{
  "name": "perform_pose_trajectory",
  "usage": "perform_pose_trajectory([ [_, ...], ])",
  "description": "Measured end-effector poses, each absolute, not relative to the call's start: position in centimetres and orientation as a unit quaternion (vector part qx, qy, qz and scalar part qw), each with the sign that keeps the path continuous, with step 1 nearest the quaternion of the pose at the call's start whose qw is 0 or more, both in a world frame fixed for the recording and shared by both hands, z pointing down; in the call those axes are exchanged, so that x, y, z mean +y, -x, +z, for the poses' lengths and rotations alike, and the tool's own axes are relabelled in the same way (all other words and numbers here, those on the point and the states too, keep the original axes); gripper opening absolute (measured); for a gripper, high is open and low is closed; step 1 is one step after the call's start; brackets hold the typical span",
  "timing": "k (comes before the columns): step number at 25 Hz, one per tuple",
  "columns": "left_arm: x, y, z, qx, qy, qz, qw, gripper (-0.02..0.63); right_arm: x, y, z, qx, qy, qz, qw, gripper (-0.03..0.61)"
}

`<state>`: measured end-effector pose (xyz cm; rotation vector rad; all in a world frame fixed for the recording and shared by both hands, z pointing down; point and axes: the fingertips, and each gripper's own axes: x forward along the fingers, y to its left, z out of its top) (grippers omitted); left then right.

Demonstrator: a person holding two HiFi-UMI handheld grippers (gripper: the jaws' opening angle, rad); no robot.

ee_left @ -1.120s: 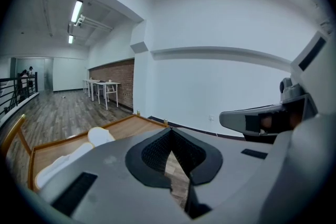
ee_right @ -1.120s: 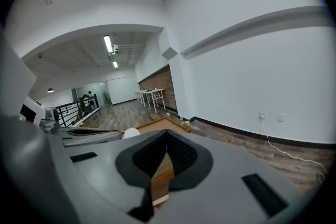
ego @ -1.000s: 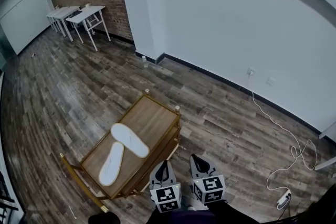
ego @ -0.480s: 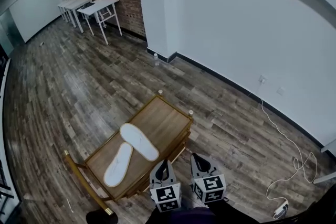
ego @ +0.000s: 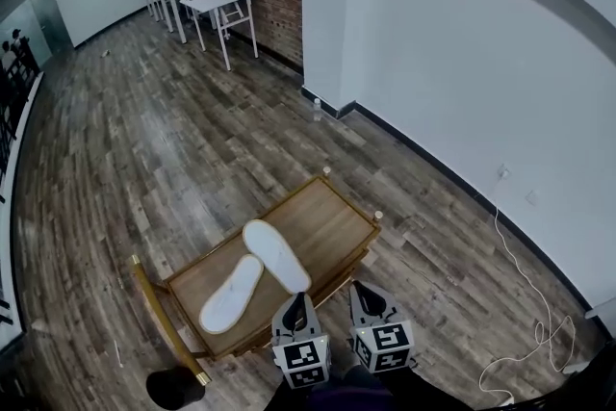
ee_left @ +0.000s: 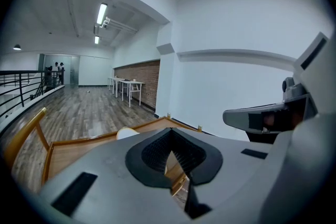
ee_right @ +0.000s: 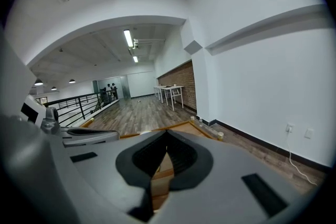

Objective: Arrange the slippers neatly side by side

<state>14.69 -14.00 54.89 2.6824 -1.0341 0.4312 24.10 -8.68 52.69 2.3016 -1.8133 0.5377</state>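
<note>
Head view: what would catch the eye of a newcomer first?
The left slipper and right slipper, both white, lie in a V on the low wooden table at lower centre, not yet side by side. Just below them, at the bottom edge, the left gripper and right gripper are both shut and empty.

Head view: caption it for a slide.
Slippers askew on table; left gripper and right gripper shut, empty, near its edge.

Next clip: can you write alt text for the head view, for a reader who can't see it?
Seen from above: on a low wooden table, one white slipper and a second slipper lie at an angle, not side by side. The left gripper and right gripper, both shut and empty, are held by the table's near edge.
</note>
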Motion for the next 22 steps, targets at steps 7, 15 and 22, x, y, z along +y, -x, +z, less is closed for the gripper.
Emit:
perform_pose_trajectory([
  [7,-15.1,-12.9,54.6,-0.383,-0.905,0.139,0.121,0.000,-10.3,-22.9,52.3,-0.626,-0.756,0.174,0.084,-0.002],
  [15,-17.1,-10.5,54.4,-0.432,-0.883,0.135,0.125,0.000,-13.5,-21.2,52.0,-0.665,-0.722,0.169,0.088,-0.002],
  [22,-19.8,-10.0,53.8,-0.480,-0.859,0.127,0.128,0.000,-17.4,-21.1,51.5,-0.704,-0.685,0.163,0.093,-0.002],
])
